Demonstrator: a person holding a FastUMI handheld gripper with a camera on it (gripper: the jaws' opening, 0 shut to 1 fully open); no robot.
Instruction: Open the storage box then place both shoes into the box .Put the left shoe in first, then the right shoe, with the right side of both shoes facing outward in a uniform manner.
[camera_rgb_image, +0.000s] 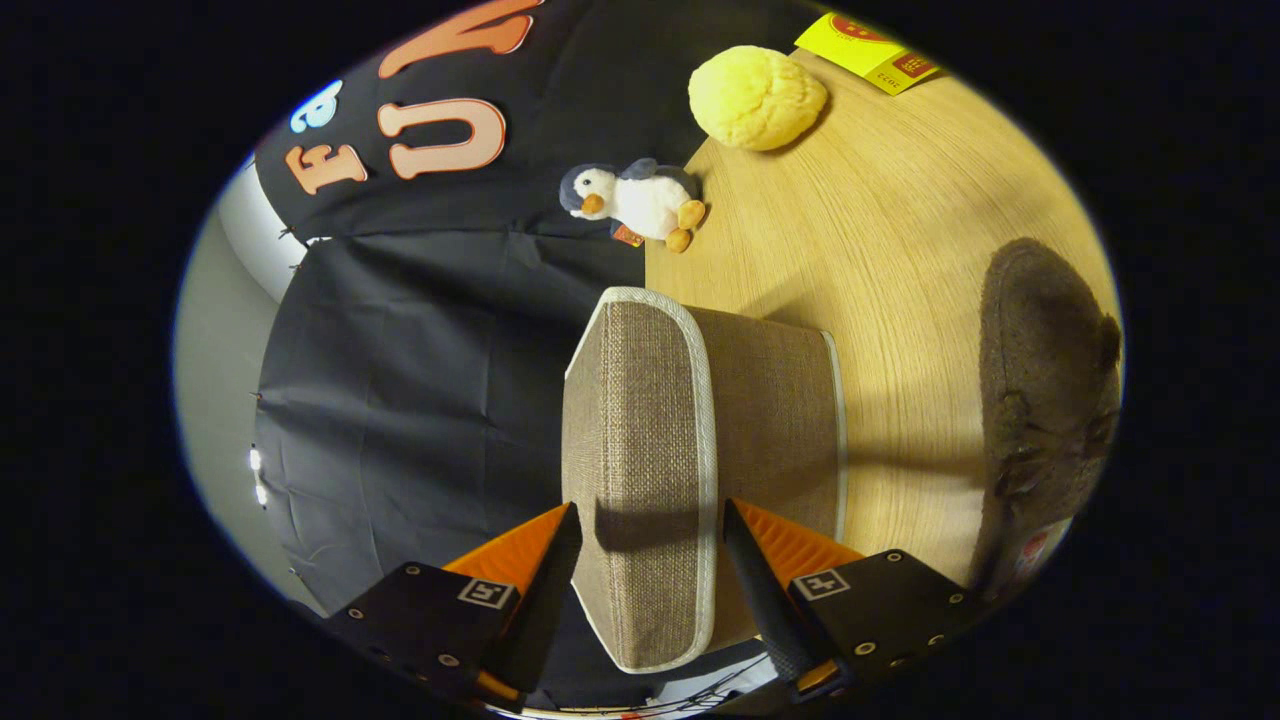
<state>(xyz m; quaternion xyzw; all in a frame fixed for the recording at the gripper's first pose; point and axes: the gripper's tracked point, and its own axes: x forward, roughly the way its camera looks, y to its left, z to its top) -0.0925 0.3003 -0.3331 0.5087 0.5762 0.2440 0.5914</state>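
Two orange-and-black fingers straddle the storage box (700, 440), and the gripper (650, 560) looks camera-rolled, so the wooden table (900, 250) runs up the far side; the box's woven, white-piped lid panel (640, 470) sits squarely between the fingers, which stand close on either face of it; whether the pads truly press, I cannot tell; the claw is narrow, about lid-width. My read: step one, opening the box, is in hand; no shoe has gone in yet. One fuzzy brown shoe (1050, 400) lies on the table beside the box, well clear of the fingers; left or right, too hard to call. Next move calls for swinging that lid fully open, then releasing and turning for the left shoe. Writing: the yellow packet (865, 50) beyond the yellow plush ball (755, 97) carries red print, too small to read; the penguin toy (635, 203) wears a tiny tag, unreadable.
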